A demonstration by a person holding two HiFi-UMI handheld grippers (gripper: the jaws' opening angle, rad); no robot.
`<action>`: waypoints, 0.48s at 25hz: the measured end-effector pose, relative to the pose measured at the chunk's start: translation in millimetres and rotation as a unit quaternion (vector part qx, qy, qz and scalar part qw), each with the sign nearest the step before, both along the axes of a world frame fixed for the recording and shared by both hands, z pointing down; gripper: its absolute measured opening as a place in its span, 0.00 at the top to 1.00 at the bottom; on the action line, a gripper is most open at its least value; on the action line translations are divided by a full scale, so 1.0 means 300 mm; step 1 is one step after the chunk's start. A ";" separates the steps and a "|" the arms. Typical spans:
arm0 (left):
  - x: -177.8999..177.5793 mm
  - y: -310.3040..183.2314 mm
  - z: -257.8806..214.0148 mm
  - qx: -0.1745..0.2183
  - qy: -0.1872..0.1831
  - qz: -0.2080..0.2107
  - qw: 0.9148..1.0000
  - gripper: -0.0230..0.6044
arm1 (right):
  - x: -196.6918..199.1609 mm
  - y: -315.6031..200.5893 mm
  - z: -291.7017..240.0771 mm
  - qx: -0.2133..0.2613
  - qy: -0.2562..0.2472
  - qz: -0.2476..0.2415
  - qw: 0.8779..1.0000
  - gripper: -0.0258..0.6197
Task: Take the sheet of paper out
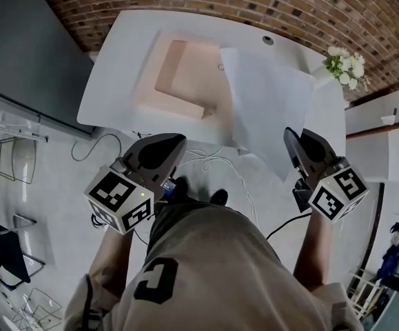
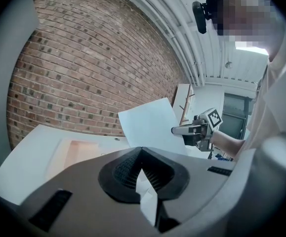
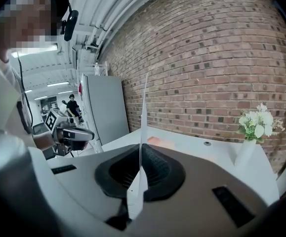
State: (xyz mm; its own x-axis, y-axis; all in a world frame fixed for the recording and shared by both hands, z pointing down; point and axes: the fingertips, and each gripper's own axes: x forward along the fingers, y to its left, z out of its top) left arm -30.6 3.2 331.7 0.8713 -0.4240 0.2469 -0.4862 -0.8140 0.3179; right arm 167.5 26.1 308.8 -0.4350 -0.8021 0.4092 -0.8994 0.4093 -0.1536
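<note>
Head view shows the right gripper (image 1: 292, 143) clamped on the near edge of the sheet of paper (image 1: 268, 102). The sheet hangs in the air over the right part of the white table (image 1: 116, 81), just right of the shallow pink tray (image 1: 151, 95). I judge the sheet to be out of the tray already, so what is left is carrying it away and setting it down. To do that well, the pinch should stay firm, since only a narrow strip of the edge is held. The move should be slow and level so the free end neither flaps nor folds, and the path should run wide of the flowers (image 1: 346, 66) at the table's far right corner. The left gripper (image 1: 178, 142) sits near the table's front edge, well apart from the sheet, with its jaws closed tip to tip. A pale sliver shows low between them, and I cannot tell what it is. That gripper could steady the far side of the sheet if it sags. The sheet is plain, blank white and thin. Seen from the right gripper view it is a single upright line rising from the pads, and from the left it is a broad, nearly flat panel with no creases that I can see.
</note>
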 end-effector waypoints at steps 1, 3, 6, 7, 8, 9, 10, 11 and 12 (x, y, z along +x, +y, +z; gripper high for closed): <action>-0.005 -0.003 0.001 0.000 0.001 0.000 1.000 0.94 | -0.006 -0.003 0.000 -0.001 -0.001 0.000 1.000 0.92; -0.014 -0.013 0.000 -0.001 0.003 0.000 1.000 0.94 | -0.017 -0.013 0.000 -0.002 -0.004 0.000 1.000 0.92; -0.030 -0.027 0.005 -0.005 0.005 0.001 1.000 0.94 | -0.032 -0.027 0.005 -0.004 -0.008 0.002 1.000 0.92; -0.037 -0.032 0.008 -0.006 0.005 0.000 1.000 0.94 | -0.038 -0.031 0.007 -0.005 -0.011 0.002 1.000 0.92; -0.043 -0.037 0.011 -0.007 0.005 0.000 1.000 0.94 | -0.043 -0.036 0.009 -0.006 -0.015 0.004 1.000 0.92; -0.048 -0.042 0.015 -0.008 0.006 0.001 1.000 0.94 | -0.047 -0.040 0.012 -0.007 -0.018 0.005 1.000 0.92; -0.053 -0.048 0.019 -0.009 0.006 0.003 1.000 0.94 | -0.051 -0.044 0.015 -0.008 -0.021 0.008 1.000 0.92; -0.057 -0.054 0.021 -0.010 0.006 0.004 1.000 0.94 | -0.054 -0.049 0.019 -0.009 -0.024 0.009 1.000 0.92; -0.061 -0.059 0.023 -0.011 0.007 0.004 1.000 0.94 | -0.057 -0.054 0.022 -0.011 -0.027 0.011 1.000 0.92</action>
